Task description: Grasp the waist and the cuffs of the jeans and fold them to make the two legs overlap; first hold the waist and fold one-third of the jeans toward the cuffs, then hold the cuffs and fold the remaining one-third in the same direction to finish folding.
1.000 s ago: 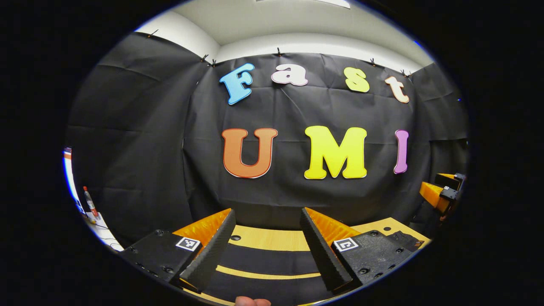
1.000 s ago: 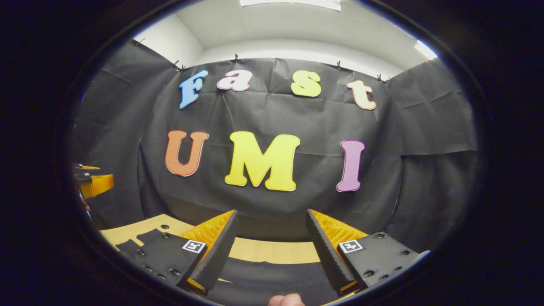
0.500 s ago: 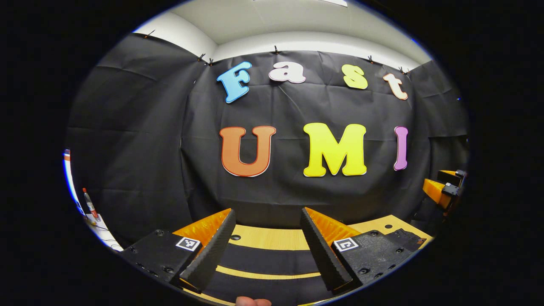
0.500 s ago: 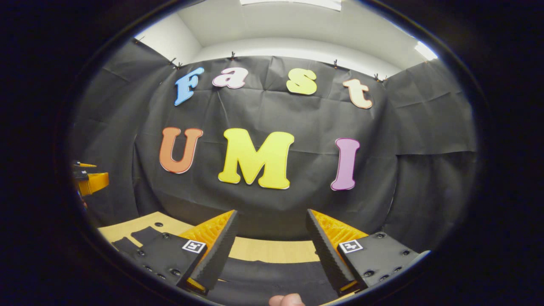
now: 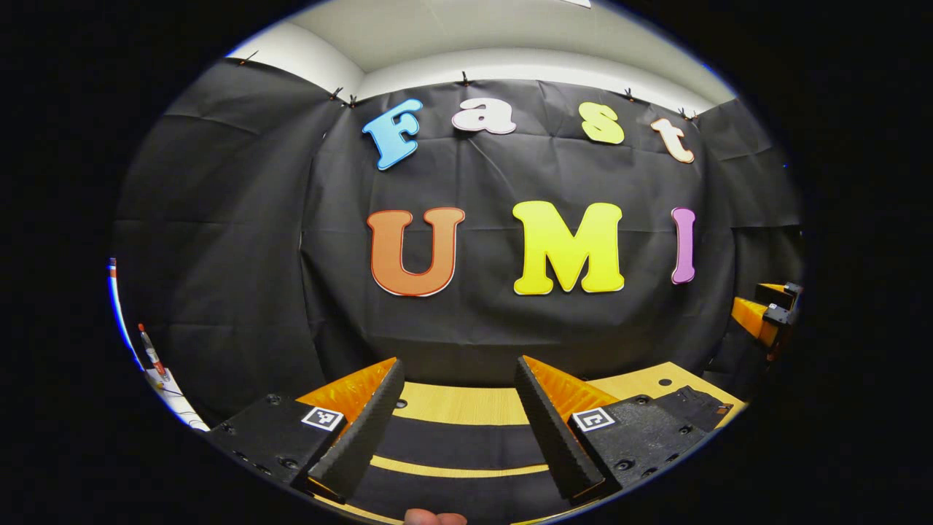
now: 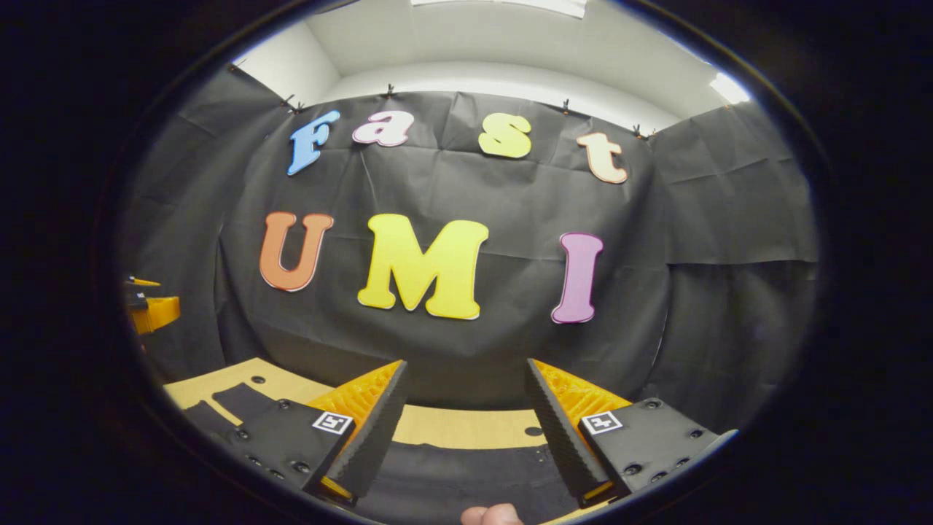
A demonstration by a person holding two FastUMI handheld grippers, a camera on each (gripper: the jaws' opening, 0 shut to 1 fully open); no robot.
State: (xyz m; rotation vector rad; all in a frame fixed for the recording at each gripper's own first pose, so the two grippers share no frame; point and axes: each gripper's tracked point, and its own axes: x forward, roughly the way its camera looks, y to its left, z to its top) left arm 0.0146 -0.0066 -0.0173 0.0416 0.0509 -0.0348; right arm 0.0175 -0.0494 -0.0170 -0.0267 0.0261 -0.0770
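Note:
The jeans (image 5: 452, 443) are black and lie flat on the wooden table (image 5: 466, 402), just below my left gripper (image 5: 458, 362). A thin strip of wood shows between two dark bands of the cloth. That gripper is open and holds nothing. In the right gripper view the jeans (image 6: 455, 474) spread under my right gripper (image 6: 466, 362), open as well, and another dark piece of the jeans (image 6: 239, 399) lies to the left. The right gripper (image 5: 765, 315) appears far right in the left gripper view. The left gripper (image 6: 151, 310) appears far left in the right gripper view.
The black cloth wall stands close behind the table's far edge (image 6: 466, 426). Small round holes dot the tabletop (image 5: 665, 381). A red-tipped pen-like thing (image 5: 152, 355) rests on a white surface at the far left. A fingertip (image 5: 435, 518) shows at the bottom edge.
Both views have tipped slightly downward, so the wall has slid up and a little more table shows. The right gripper view has also turned a bit rightward. Both grippers stay open.

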